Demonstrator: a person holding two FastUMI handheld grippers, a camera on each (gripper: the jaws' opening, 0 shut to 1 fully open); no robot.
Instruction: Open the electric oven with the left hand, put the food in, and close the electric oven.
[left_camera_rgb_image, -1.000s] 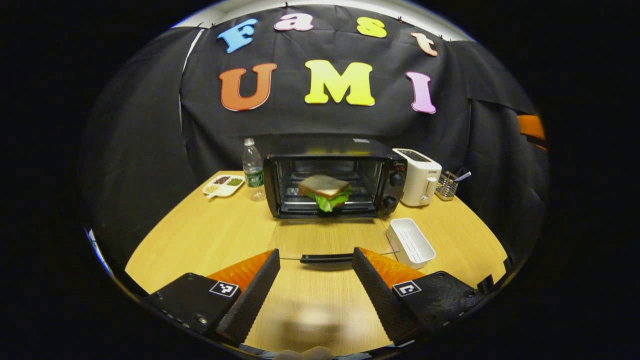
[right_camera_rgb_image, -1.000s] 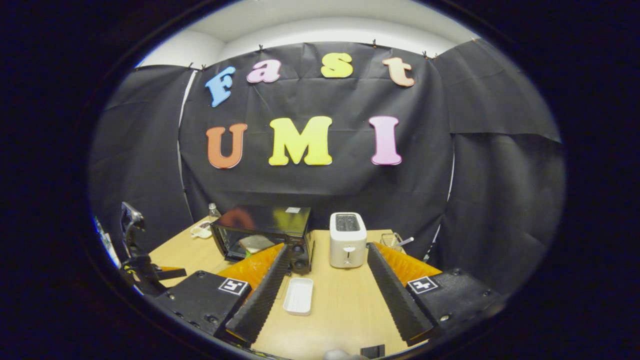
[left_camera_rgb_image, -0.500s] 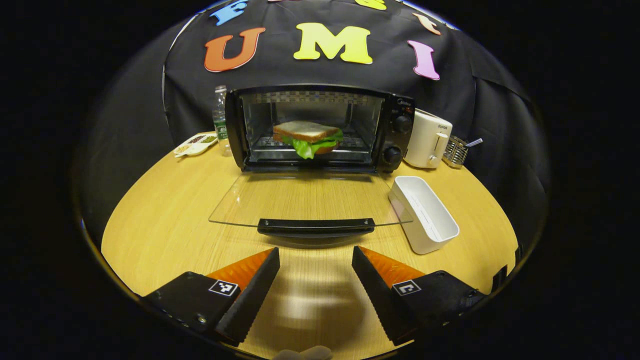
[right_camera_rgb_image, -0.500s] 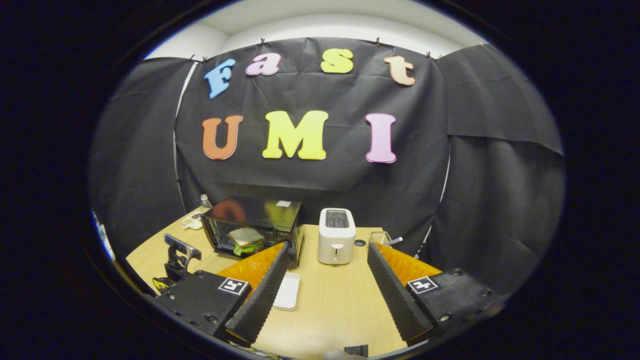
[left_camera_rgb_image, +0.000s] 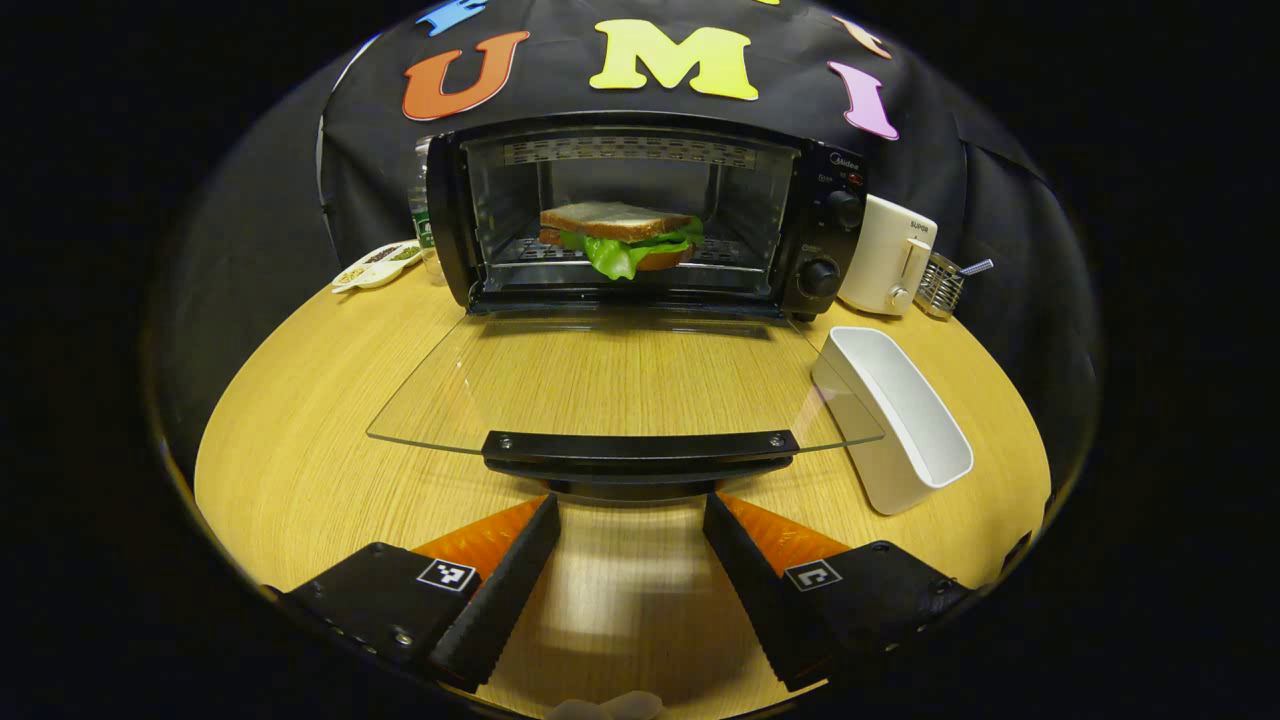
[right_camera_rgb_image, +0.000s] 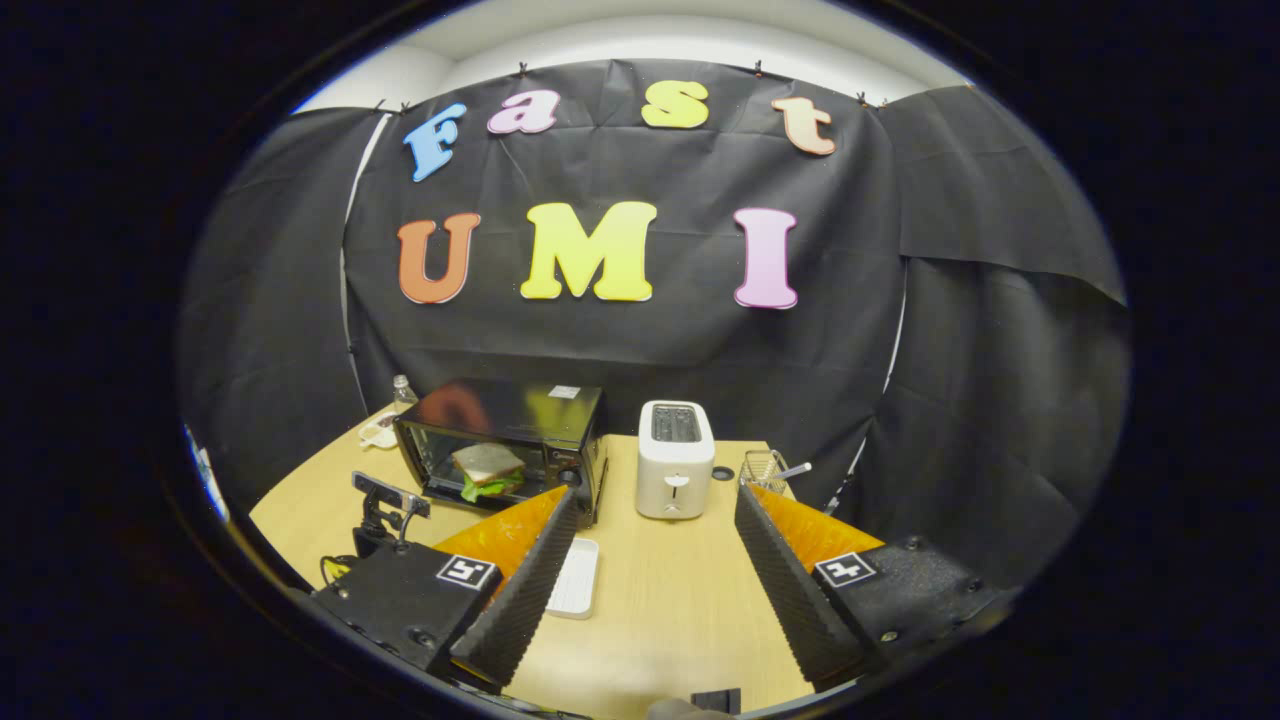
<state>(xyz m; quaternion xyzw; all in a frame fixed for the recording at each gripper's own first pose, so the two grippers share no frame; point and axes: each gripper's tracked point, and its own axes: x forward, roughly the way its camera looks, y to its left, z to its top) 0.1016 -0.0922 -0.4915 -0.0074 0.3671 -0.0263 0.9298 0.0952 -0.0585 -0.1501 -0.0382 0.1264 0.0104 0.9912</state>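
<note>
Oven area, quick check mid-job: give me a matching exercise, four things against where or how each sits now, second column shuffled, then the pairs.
Things:
1. sandwich
2. oven door
3. white tray
4. left hand-held gripper

States:
A. open, just short of the door handle
B. on the table, right of the door
C. on the rack inside the oven
D. folded down flat

Pairs: 1-C, 2-D, 3-B, 4-A
</note>
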